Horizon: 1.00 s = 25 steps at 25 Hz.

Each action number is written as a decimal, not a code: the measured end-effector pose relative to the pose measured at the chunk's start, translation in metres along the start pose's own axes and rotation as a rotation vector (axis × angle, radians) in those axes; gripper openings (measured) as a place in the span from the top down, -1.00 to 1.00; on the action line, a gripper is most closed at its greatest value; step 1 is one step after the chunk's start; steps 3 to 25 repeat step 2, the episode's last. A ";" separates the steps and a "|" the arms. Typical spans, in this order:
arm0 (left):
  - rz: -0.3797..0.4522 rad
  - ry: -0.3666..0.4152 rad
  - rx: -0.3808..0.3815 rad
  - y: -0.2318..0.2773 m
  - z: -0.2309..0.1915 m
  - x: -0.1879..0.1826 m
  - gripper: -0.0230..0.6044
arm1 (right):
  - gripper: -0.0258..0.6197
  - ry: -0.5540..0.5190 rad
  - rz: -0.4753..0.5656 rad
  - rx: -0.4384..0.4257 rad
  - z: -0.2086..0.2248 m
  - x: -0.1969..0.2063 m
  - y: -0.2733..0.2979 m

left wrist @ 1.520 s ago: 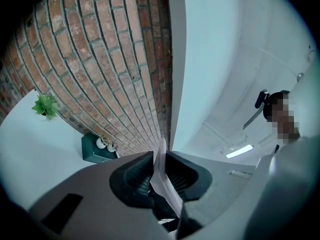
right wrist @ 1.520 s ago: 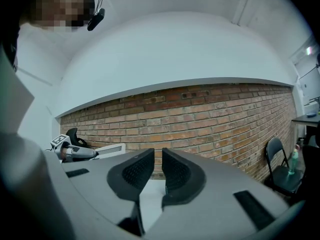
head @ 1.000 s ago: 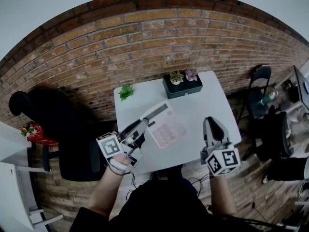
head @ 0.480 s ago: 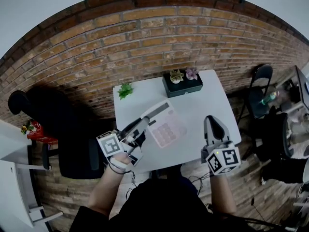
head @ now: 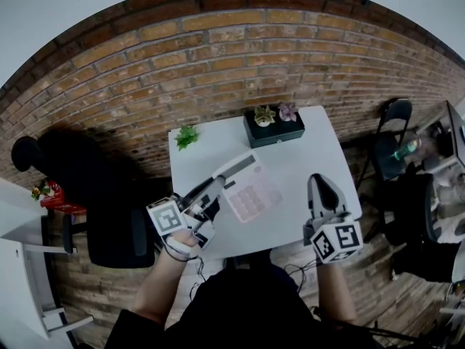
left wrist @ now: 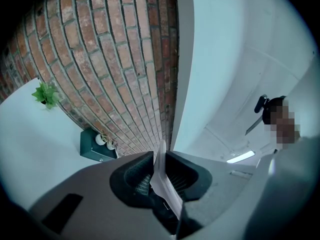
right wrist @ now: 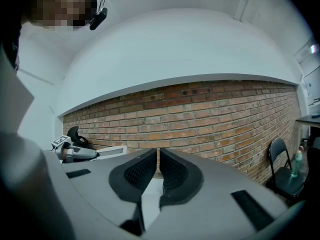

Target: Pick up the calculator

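The pale calculator (head: 247, 191), with pinkish keys and a dark display strip, hangs tilted above the white table (head: 305, 151). My left gripper (head: 218, 184) is shut on its near left edge. In the left gripper view the calculator (left wrist: 162, 181) shows edge-on, pinched between the pads. My right gripper (head: 320, 181) hovers over the table's front right, apart from the calculator. Its jaws have just been closing and now stand shut, with only a thin slit and nothing between them (right wrist: 157, 171). The right gripper view also catches the left gripper (right wrist: 75, 154) with the calculator (right wrist: 110, 151) at the far left.
A black planter box (head: 274, 128) with two small plants sits at the table's far edge by the brick wall. A small green plant (head: 187, 137) stands at the far left corner. A dark chair (head: 392, 122) is to the right, another black chair (head: 109, 224) to the left.
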<state>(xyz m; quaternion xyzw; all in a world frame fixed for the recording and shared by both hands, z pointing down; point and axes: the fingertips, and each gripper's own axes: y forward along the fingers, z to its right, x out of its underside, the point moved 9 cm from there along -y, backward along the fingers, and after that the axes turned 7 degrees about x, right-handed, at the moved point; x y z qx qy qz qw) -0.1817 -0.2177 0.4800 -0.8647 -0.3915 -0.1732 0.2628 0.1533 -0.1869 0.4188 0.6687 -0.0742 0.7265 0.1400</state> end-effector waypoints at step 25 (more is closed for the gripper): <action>-0.003 0.005 -0.009 0.012 -0.003 0.002 0.70 | 0.85 0.004 -0.002 -0.004 0.014 -0.001 0.005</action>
